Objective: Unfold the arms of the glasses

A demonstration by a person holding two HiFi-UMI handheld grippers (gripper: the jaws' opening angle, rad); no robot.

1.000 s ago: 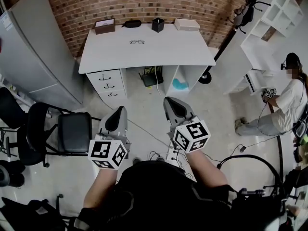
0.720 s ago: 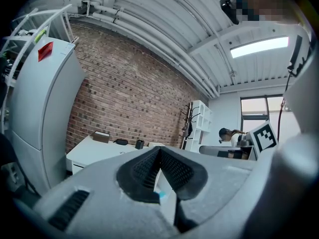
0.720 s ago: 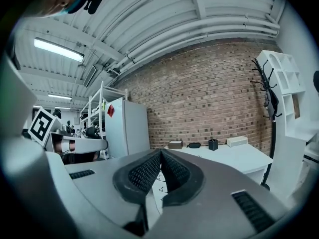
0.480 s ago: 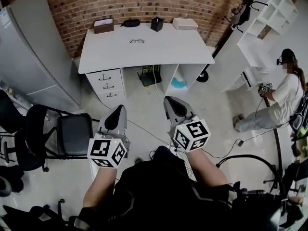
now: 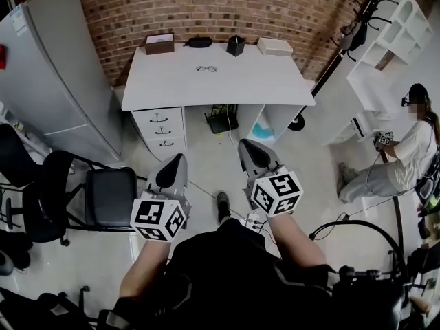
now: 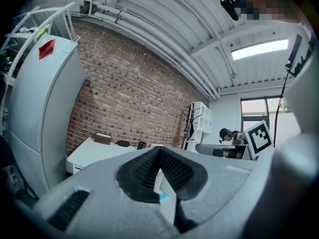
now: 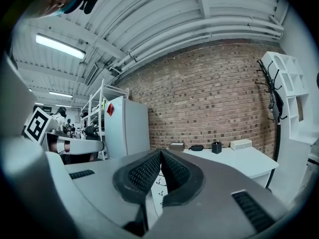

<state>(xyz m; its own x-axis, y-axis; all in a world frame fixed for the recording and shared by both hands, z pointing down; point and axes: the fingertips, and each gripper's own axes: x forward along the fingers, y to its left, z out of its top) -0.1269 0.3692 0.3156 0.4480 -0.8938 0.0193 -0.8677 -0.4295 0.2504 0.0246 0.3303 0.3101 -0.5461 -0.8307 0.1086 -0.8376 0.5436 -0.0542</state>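
The glasses (image 5: pixel 206 69) lie flat on the white desk (image 5: pixel 261 81), on the rear half of its top and a little left of its middle, with bare surface all round them; they are too small in the head view to tell whether the arms are folded. Along the back edge of the desk, against the brick wall (image 5: pixel 206 5), stand a brown box (image 5: pixel 159 43) at the left, a black case (image 5: pixel 199 42) just behind the glasses, a black pen holder (image 5: pixel 236 45) and a white box (image 5: pixel 275 46) toward the right. Both grippers are held well short of the desk, over the floor in front of it and pointing toward it, touching nothing. The left gripper (image 5: pixel 177 159) sits opposite the desk's drawers (image 5: pixel 159 126); its ribbed pads meet at the tips and nothing is between them. The right gripper (image 5: pixel 246 145) sits opposite the open space under the desk; its jaws are likewise pressed together and empty. A black chair (image 5: pixel 103 191) stands in front of the desk's left end, and a tall grey fridge (image 5: pixel 55 81) flanks that same end. Well off the desk's right end, a person (image 5: pixel 412 143) in a white top bends by white shelving.
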